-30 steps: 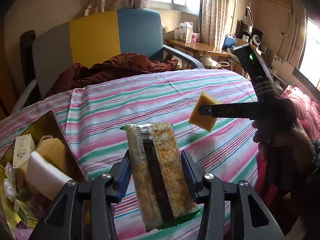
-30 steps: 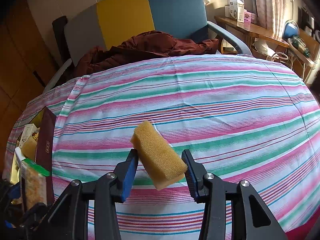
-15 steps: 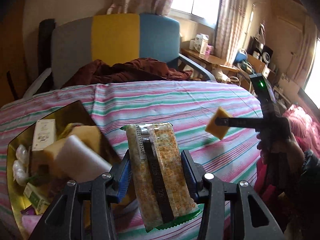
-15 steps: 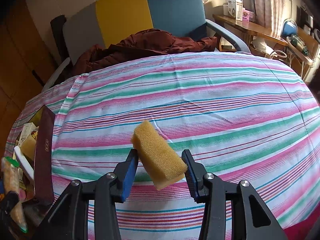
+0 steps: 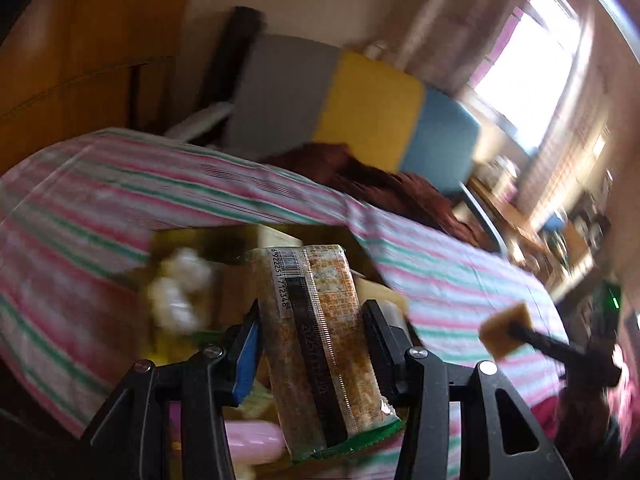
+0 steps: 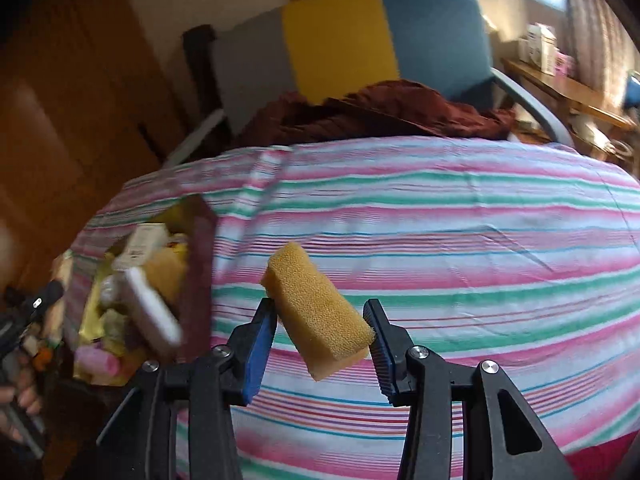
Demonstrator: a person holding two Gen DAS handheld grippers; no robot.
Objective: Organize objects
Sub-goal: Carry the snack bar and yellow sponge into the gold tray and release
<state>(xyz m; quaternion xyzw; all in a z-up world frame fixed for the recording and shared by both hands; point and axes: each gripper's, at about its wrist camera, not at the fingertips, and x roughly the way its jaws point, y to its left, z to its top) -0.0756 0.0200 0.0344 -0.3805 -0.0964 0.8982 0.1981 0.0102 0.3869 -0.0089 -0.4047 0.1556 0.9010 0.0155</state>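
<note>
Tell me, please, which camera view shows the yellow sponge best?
The right wrist view: the sponge fills the middle of the frame, sharp, held between the right gripper's fingers. The left wrist view shows it only small and blurred at the right edge.

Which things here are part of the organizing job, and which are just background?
In the job: snack pack in left gripper; sponge in right gripper; box of sorted items.

Just lying about: chair; brown garment; striped cloth.
</note>
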